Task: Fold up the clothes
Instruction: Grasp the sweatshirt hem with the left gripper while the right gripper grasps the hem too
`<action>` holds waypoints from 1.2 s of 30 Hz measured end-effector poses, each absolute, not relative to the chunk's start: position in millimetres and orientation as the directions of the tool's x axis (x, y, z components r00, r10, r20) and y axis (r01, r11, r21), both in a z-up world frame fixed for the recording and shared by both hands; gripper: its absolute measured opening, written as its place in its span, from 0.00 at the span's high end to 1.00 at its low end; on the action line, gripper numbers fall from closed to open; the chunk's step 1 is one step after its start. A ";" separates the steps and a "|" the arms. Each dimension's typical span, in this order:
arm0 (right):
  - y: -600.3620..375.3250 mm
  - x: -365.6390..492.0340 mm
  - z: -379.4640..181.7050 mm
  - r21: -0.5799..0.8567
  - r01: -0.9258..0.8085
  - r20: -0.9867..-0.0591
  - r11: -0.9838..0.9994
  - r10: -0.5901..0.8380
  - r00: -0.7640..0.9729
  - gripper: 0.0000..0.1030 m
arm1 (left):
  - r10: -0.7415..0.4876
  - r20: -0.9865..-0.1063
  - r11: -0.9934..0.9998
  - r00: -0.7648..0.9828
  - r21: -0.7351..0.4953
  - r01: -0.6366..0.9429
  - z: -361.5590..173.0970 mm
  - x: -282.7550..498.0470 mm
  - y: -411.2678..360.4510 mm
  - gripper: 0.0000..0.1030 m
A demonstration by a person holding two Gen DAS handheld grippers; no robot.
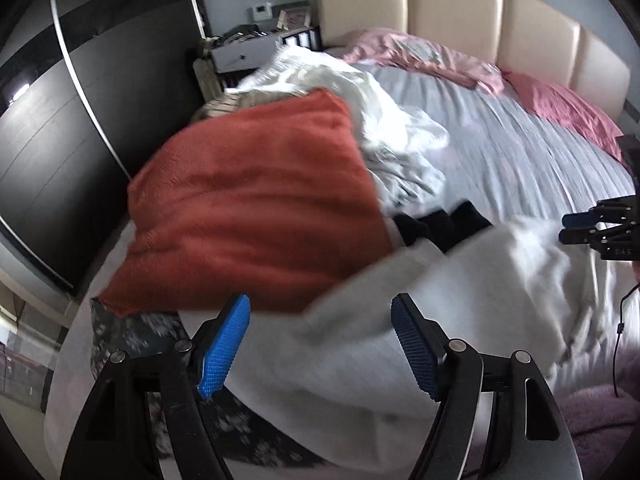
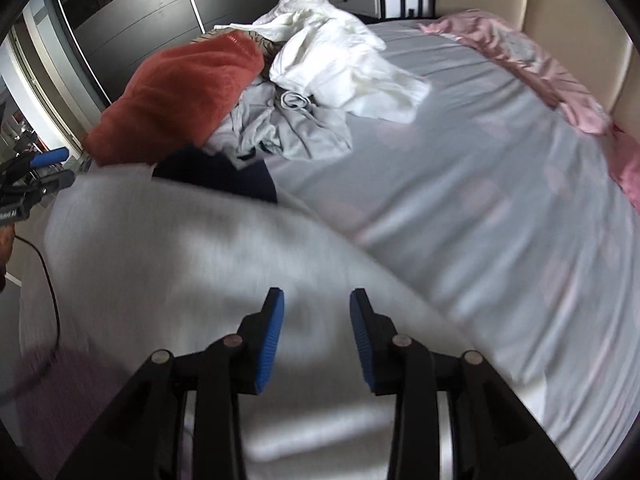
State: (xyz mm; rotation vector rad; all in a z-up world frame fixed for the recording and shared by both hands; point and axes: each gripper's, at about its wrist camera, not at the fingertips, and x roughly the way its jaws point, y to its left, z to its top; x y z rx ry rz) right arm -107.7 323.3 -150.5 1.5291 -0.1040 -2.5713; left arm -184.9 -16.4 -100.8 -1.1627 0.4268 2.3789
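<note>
White garment — long axis slanting across bed

This is a bedroom in a home. A wide bed with a grey striped sheet fills most of both views, and a padded cream headboard stands at its far end. Pink pillows lie along the bed just below the headboard. Loose laundry is heaped on the bed's left side: an orange-red knit, white garments, grey ones. A cluttered nightstand stands beside the headboard, and a dark sliding wardrobe lines the wall left of the bed.
</note>
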 end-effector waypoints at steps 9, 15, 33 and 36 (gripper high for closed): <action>316.3 -195.2 -178.9 0.183 0.184 -0.906 -0.966 -0.238 -0.350 0.67 | 0.292 -0.882 -0.799 -0.371 -0.011 -0.602 -128.4 -231.9 6.6 0.28; 306.0 -205.2 -199.4 0.247 0.277 -0.911 -0.929 -0.320 -0.260 0.67 | 0.265 -0.917 -0.772 -0.298 -0.017 -0.635 -155.4 -216.1 15.5 0.28; 307.7 -143.2 -213.1 0.293 0.308 -0.911 -0.905 -0.363 -0.198 0.66 | 0.247 -0.939 -0.858 -0.237 -0.099 -0.504 -181.7 -203.3 -14.4 0.27; 318.3 -158.3 -217.4 0.320 0.277 -0.909 -0.906 -0.376 -0.180 0.66 | 0.252 -0.941 -0.866 -0.225 -0.115 -0.487 -186.0 -206.8 -16.4 0.28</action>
